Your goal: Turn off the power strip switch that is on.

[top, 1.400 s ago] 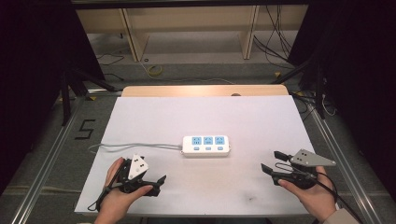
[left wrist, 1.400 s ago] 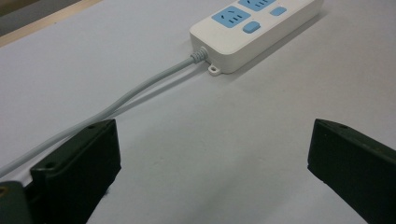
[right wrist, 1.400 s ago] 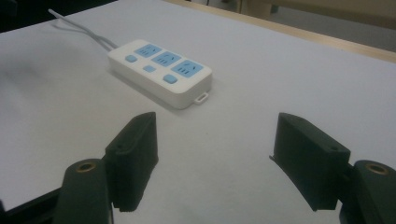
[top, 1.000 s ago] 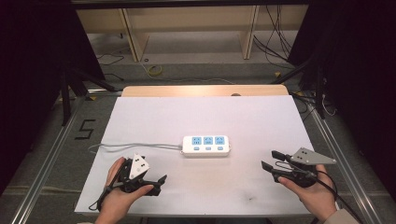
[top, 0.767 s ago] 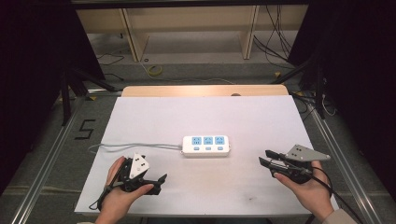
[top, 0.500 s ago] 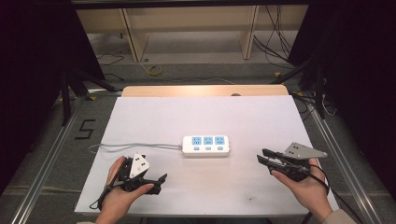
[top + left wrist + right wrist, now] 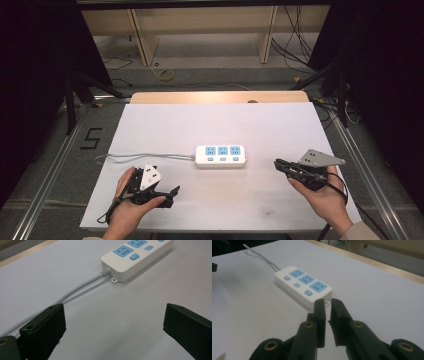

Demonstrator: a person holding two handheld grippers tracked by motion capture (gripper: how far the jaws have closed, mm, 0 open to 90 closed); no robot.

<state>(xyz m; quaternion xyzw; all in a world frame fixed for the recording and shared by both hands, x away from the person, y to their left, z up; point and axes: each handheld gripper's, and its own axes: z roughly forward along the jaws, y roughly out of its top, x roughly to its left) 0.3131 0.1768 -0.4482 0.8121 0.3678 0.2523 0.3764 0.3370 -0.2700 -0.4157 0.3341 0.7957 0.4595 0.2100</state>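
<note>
the white power strip lay flat near the middle of the white table, its long axis running left to right across my view, parallel to the near edge. its three blue sockets faced up in a row, with a small blue button in front of each. the grey cord left its left end and ran off toward the table's left edge, so the strip's free end pointed to my right.

my left gripper sat low at the near left of the table in my left hand, its jaws spread wide, aimed toward the strip's cord end; in the left gripper view the cord passed just beside one jaw, and nothing sat between them.

my right gripper was in my right hand to the right of the strip and apart from it, pointing left at its free end. its jaws were nearly pressed together, a thin gap left, pinching nothing.
</note>
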